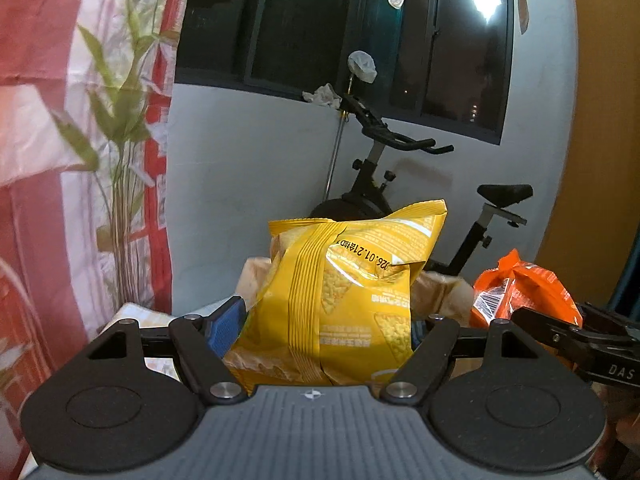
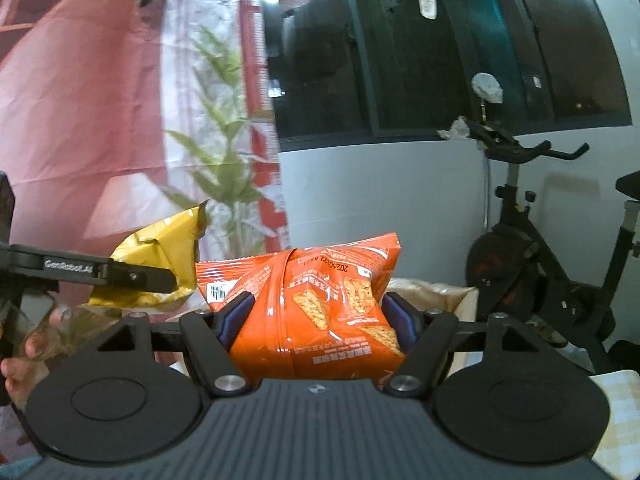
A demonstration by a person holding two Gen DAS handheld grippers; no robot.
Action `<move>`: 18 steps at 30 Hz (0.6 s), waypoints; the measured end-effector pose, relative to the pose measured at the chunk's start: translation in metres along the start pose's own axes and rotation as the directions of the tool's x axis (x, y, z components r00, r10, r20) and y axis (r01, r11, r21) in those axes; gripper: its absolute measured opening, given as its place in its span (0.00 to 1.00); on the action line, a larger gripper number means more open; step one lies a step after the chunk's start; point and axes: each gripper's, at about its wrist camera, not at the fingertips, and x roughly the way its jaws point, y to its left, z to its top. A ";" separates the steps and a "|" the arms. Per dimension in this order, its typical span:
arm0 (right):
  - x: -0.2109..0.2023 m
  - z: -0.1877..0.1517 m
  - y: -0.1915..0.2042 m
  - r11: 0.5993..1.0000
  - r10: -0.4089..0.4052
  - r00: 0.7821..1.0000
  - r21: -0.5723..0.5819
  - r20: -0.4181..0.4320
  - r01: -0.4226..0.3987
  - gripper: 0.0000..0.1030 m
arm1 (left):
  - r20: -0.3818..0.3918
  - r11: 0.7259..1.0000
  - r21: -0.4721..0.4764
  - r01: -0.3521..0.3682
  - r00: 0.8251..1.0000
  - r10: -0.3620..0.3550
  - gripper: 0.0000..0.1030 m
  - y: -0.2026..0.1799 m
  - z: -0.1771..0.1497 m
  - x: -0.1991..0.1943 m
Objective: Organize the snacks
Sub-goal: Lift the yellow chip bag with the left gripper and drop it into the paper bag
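My left gripper point(image 1: 320, 324) is shut on a yellow snack bag point(image 1: 344, 292), held upright and upside down between its blue pads. My right gripper point(image 2: 318, 316) is shut on an orange snack bag point(image 2: 316, 300), also upside down. The orange bag point(image 1: 520, 296) and the right gripper's arm show at the right of the left wrist view. The yellow bag point(image 2: 160, 264) and the left gripper's arm show at the left of the right wrist view. Both bags are held side by side above a beige lined basket point(image 1: 440, 292), which also shows in the right wrist view point(image 2: 444, 300).
An exercise bike point(image 1: 384, 168) stands behind against a white wall under a dark window. A red and white curtain with a leaf print point(image 1: 80, 140) hangs at the left. A checked cloth point(image 2: 616, 400) lies at the lower right.
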 end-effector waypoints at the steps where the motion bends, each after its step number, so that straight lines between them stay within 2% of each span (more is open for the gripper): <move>1: 0.004 0.003 -0.004 1.000 -0.009 1.000 0.009 0.000 0.009 0.70 | -0.004 1.000 0.003 0.002 1.000 -0.002 0.76 -0.001 0.003 0.007; 10: 0.059 0.014 -0.024 0.994 -0.087 0.994 0.058 -0.069 0.091 0.70 | -0.066 1.000 0.029 0.008 0.998 -0.006 0.76 -0.006 0.013 0.066; 15: 0.078 0.007 -0.025 0.993 -0.113 0.984 0.018 -0.135 0.116 0.70 | -0.117 1.000 0.010 0.027 0.993 -0.026 0.77 -0.004 0.009 0.082; 18: 0.083 0.002 -0.028 0.991 -0.127 0.979 0.025 -0.157 0.133 0.70 | -0.143 0.999 0.040 0.029 0.989 -0.023 0.77 -0.006 0.005 0.088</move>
